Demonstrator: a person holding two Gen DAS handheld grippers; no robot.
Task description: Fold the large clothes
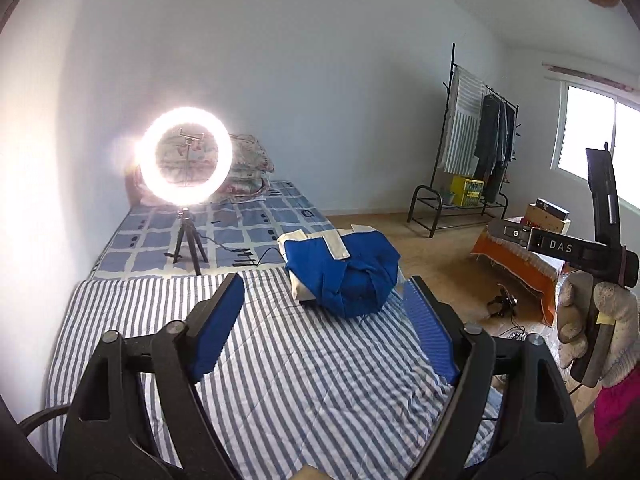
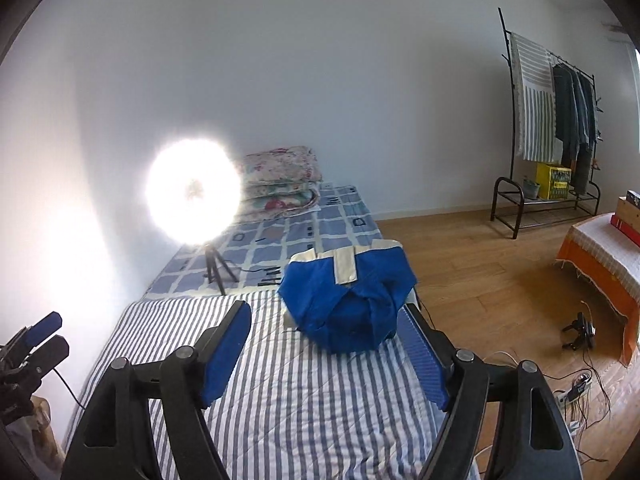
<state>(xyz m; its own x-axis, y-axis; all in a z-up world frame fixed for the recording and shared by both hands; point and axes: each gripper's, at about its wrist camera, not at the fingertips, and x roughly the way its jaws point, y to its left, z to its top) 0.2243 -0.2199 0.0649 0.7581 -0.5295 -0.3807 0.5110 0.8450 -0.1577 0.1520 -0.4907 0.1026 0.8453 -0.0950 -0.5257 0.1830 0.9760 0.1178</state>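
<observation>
Both grippers, left [image 1: 324, 300] and right [image 2: 326, 328], hang wide apart and empty above the striped sheet [image 2: 304, 392], near the folded blue garment [image 2: 348, 300].

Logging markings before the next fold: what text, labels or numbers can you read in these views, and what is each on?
"DAS": white letters on the black body of the right gripper, seen from the left wrist camera.
Yellow crate under the clothes rack: print too small to read.
Boxes on the orange-covered table: markings blurred, unreadable.
Blue garment: no text visible.
</observation>
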